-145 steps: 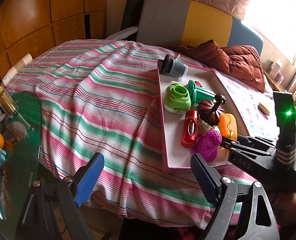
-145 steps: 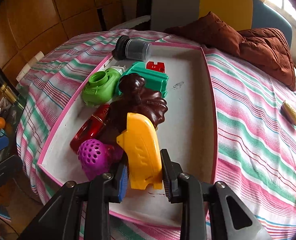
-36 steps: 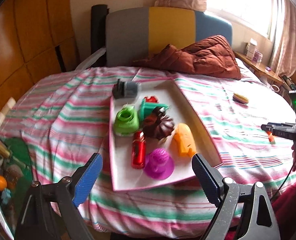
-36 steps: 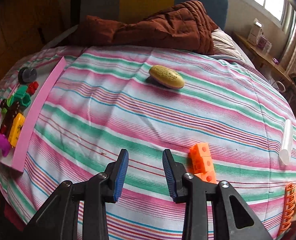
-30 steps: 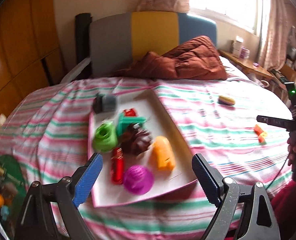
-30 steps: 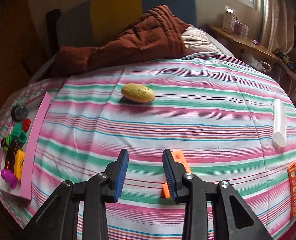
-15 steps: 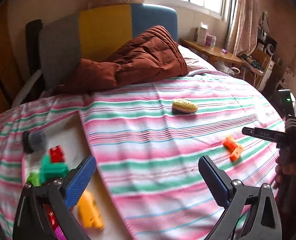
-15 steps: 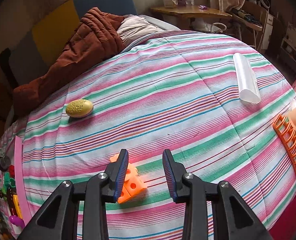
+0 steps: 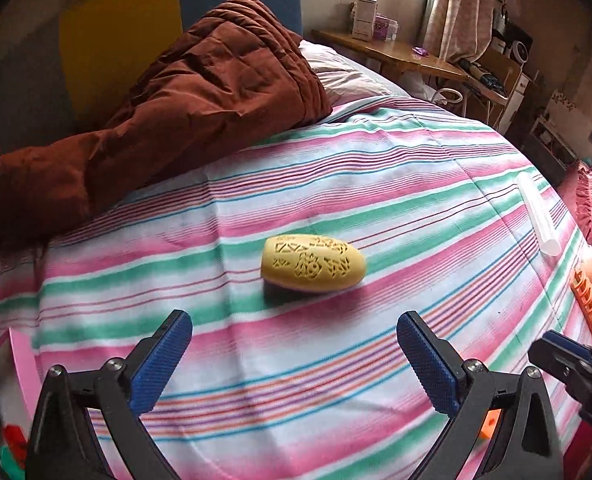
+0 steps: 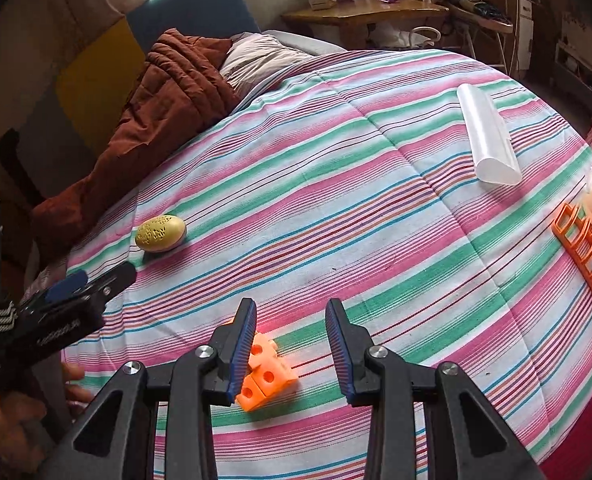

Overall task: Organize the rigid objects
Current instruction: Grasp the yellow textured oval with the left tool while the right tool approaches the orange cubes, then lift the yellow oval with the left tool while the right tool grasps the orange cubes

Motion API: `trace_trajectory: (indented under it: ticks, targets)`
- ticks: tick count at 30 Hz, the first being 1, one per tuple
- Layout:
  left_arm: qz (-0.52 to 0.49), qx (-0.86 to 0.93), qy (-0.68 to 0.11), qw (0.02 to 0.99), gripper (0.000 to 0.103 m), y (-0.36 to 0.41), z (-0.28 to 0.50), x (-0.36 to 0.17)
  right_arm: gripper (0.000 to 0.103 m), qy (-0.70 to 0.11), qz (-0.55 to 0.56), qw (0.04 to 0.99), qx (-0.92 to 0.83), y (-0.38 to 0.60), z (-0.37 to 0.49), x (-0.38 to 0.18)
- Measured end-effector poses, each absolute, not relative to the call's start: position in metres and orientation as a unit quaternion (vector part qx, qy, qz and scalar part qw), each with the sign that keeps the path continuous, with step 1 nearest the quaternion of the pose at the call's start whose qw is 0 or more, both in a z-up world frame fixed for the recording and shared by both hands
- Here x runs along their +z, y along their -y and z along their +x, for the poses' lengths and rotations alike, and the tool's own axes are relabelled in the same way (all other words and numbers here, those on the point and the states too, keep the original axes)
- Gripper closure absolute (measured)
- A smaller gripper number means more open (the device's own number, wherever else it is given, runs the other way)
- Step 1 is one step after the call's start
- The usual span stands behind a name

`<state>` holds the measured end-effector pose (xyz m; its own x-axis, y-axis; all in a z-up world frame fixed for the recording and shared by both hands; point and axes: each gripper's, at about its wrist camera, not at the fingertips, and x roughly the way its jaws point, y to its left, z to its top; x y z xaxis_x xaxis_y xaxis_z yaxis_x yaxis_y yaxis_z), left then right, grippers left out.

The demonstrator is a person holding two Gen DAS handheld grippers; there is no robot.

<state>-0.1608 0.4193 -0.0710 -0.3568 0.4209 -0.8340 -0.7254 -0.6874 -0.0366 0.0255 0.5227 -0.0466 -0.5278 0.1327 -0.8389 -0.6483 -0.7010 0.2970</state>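
Left wrist view: the left gripper [image 9: 293, 356] hangs wide apart and empty over the striped bedspread [image 9: 376, 184], and the yellow egg-shaped toy [image 9: 313, 269] lies just ahead at 12 o'clock, between the lines of the two blue pads without touching either. Its long axis runs from 9 to 3 o'clock, blunt end toward 9, rounded tip toward 3. The carved pattern on it is too fine to read. At 8 o'clock only a pink corner of the tray [image 9: 23, 356] shows, with red and green bits cut off by the frame edge. At 4 o'clock the tip of the right gripper [image 9: 568, 364] enters, and an orange scrap behind the left gripper's frame is mostly hidden.

In the right wrist view the right gripper [image 10: 289, 346] is partly spread and holds nothing; the orange block [image 10: 265, 380] lies on the bedspread at 6 o'clock, partly hidden behind the left pad, so contact cannot be told. Its long axis runs from 1 to 7 o'clock. A white tube [image 10: 488, 136] lies at 2 o'clock, an orange rack [image 10: 588, 256] is cut off at 3 o'clock, and a brown quilt [image 10: 151, 112] is heaped at 10 o'clock.
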Motion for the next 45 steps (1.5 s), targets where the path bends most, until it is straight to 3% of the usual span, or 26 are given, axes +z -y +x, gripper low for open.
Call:
trace_trajectory:
  ticks: [5,15,17,36,45]
  targets:
    - [-0.447,0.803,-0.160,0.361,0.000,-0.444,-0.182,-0.080,0.067,-0.316,-0.423,0.224,0.819,-0.522,0.025,-0.048]
    - [-0.449,0.790,-0.231,0.348,0.001,-0.480,-0.192,-0.108,0.067,-0.332,-0.425,0.213,0.815,-0.524,0.024,-0.052]
    - [-0.458,0.787,-0.221,0.350,0.027,-0.475,-0.195,-0.112,0.067,-0.334,-0.426,0.213,0.813,-0.525,0.024,-0.052]
    - [-0.436,0.806,-0.206,0.344,0.027,-0.347,-0.088,-0.105,0.067,-0.359,-0.435,0.214,0.797,-0.538,0.026,-0.062]
    - [-0.422,0.815,-0.190,0.349,0.027,-0.292,-0.028,-0.103,0.059,-0.342,-0.476,0.171,0.792,-0.522,0.010,-0.077]
